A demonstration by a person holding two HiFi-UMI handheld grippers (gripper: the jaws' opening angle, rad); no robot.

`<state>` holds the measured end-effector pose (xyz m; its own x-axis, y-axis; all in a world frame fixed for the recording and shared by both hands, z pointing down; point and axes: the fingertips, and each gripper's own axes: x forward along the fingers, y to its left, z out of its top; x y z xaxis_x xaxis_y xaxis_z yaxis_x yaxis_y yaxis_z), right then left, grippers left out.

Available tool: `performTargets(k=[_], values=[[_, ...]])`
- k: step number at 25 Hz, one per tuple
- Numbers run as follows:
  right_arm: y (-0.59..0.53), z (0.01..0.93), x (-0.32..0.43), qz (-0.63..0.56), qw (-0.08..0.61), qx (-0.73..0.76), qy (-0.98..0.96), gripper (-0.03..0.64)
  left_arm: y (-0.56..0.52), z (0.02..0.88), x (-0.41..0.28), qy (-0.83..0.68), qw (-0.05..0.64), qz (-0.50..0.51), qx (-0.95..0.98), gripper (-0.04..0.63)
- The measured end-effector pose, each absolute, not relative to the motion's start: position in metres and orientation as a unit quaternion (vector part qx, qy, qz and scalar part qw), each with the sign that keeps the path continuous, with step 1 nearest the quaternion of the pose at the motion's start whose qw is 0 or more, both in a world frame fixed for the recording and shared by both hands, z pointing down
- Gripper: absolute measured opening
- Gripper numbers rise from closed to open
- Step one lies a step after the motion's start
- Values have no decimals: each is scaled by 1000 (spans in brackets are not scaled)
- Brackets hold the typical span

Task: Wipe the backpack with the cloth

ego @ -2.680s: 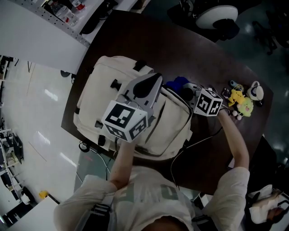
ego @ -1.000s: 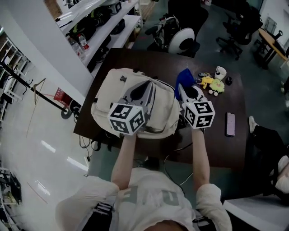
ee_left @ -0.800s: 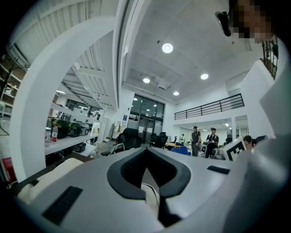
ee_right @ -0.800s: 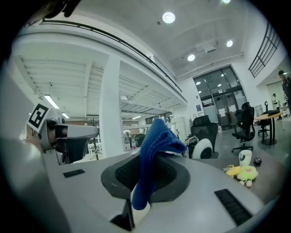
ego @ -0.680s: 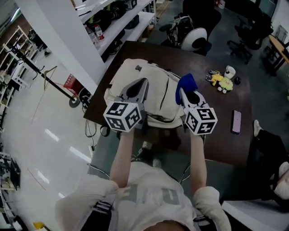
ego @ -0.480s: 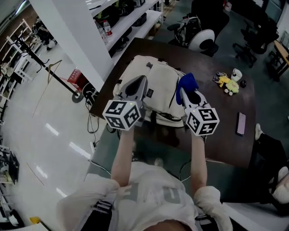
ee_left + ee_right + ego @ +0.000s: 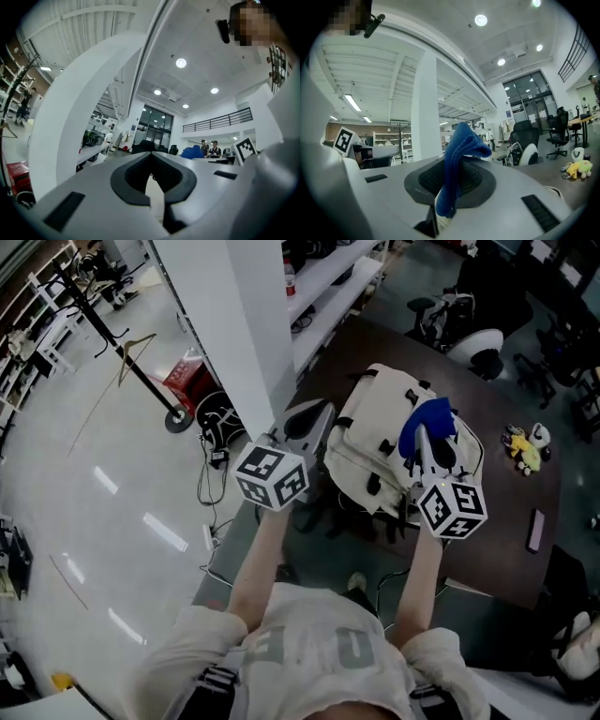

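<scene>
My right gripper point(image 7: 428, 448) has its jaws clamped on the blue cloth point(image 7: 457, 154), which stands up out of them in a folded tuft. The left gripper point(image 7: 305, 423) has its jaws together with nothing between them. Both gripper views look out level across the room and show none of the backpack, so I judge both sets of jaws are held up off it and aimed forward, not down.

The backpack point(image 7: 384, 418) lies on the dark bench point(image 7: 487, 493), ahead of me and below the jaws. In the head view the cloth overlaps its right half, while the left gripper sits off its left edge. The right gripper is therefore the nearer one. I think the next move is to tip the right jaws downward until the cloth meets the fabric.
</scene>
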<state>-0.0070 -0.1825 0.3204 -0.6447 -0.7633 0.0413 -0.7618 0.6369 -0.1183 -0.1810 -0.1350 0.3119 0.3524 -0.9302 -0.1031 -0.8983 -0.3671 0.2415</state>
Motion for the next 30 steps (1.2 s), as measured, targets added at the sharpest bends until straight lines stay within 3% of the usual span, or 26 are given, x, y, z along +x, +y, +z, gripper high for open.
performTargets(k=[6,19,30], values=[[-188,333,-52,-93,15,-490,867,40,-161,323,-238,-505,85,-90,854,3],[-224,360,-109,-103,-21,-563,820,40,-252,355,-287,-431,111,-104,890,3],[-236,340,-156,-99,24,-673,733,40,-304,350,-283,-287,95,-48,952,3]])
